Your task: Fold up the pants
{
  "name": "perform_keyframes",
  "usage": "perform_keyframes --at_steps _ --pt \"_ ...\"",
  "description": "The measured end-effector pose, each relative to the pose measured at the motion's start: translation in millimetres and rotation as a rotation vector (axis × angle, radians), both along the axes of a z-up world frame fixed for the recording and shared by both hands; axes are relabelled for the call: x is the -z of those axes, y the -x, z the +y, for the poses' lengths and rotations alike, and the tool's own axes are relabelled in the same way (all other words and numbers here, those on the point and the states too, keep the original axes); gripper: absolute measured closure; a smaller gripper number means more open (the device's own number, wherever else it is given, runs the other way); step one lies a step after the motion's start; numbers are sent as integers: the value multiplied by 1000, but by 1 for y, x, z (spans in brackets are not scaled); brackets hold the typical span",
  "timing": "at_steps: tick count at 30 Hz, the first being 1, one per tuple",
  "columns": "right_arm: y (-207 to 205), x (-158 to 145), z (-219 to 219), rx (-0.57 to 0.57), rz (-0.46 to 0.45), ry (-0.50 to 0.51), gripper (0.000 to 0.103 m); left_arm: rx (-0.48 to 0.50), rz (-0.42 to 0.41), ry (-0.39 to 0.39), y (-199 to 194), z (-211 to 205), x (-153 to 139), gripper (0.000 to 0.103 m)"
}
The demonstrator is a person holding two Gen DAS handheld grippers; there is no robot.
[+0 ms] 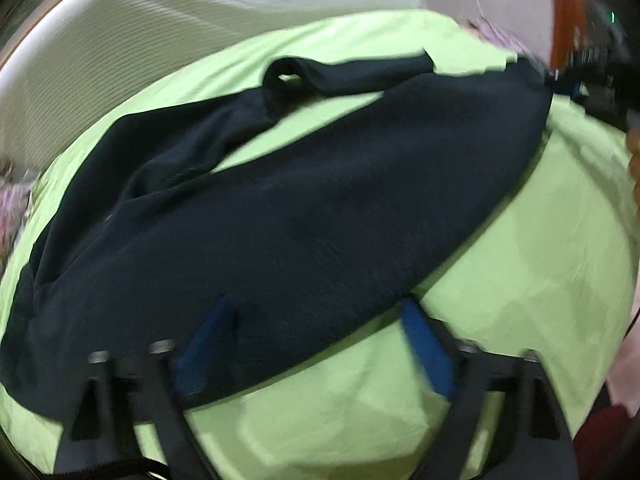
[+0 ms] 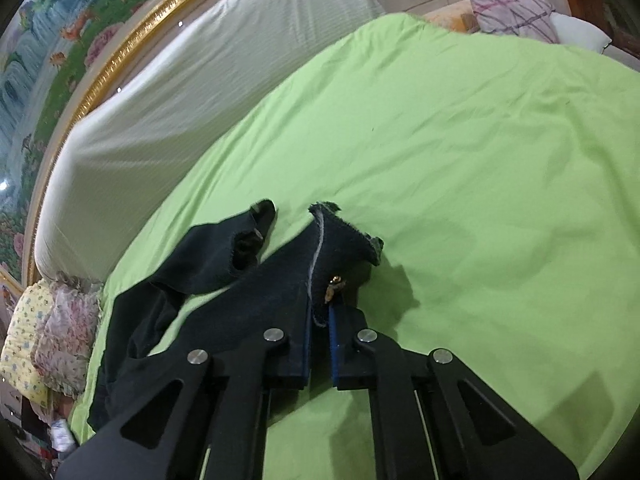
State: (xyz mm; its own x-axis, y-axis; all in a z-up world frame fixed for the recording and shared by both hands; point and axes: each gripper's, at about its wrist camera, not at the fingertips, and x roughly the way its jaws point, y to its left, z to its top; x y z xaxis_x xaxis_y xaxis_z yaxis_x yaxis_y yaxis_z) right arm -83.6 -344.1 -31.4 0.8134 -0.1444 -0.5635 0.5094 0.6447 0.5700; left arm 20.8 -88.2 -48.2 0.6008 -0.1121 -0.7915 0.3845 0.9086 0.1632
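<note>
Dark navy pants [image 1: 304, 216] lie stretched across a lime-green sheet [image 1: 540, 248]. In the left wrist view my left gripper [image 1: 316, 312] is open, its blue pads either side of the near edge of the pants, the left pad over the cloth. In the right wrist view my right gripper [image 2: 320, 320] is shut on the pants [image 2: 280, 280] near a small brass button, at the waist end. One leg [image 2: 224, 256] trails to the left with its open hem showing. The right gripper also shows in the left wrist view [image 1: 592, 80] at the far right end of the pants.
A white mattress edge [image 2: 180, 92] runs along the far left side, backed by a gold-framed painted panel [image 2: 60, 60]. Floral pillows [image 2: 52, 344] sit at the left. A patterned pillow [image 2: 512, 8] lies at the far end of the bed.
</note>
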Motion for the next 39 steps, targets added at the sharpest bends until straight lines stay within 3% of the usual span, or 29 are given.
perform_keyframes --at_steps 1,3,6,9,12,13,14,15,16,17,19,20,25,31,39 --pt "5 -2 1 5 -5 -2 95 11 4 8 0 -1 0 55" --pt "16 -5 3 13 -11 -5 96 25 19 5 -2 -4 -2 78" --pt "30 -5 4 29 -4 -6 96 31 25 13 -2 -1 -4 87" --pt "27 9 3 26 50 -19 96 40 44 58 -1 5 -4 89" --pt "31 18 -2 72 105 -62 90 61 66 68 1 6 -5 86" --pt "33 15 -3 88 114 -53 85 68 79 80 2 8 -7 80" --pt "38 8 -4 112 115 -27 77 82 95 100 4 11 -11 76" --pt "42 2 -4 129 113 0 72 100 108 121 7 14 -16 67" --pt "45 -6 -4 141 101 29 60 109 106 129 9 15 -19 57" --pt "48 -15 -2 144 78 58 47 114 94 134 11 17 -25 54" --pt "47 -35 1 130 25 107 33 120 72 147 11 24 -36 46" --pt "43 -43 2 112 -1 124 31 119 71 160 9 27 -41 45" --pt "-16 -58 -6 -63 -37 61 30 71 69 212 -27 45 -63 43" --pt "-93 -48 -24 -189 86 41 30 30 63 189 -100 55 -78 42" --pt "-158 -19 -45 -288 205 -7 30 56 73 98 -199 44 -81 39"
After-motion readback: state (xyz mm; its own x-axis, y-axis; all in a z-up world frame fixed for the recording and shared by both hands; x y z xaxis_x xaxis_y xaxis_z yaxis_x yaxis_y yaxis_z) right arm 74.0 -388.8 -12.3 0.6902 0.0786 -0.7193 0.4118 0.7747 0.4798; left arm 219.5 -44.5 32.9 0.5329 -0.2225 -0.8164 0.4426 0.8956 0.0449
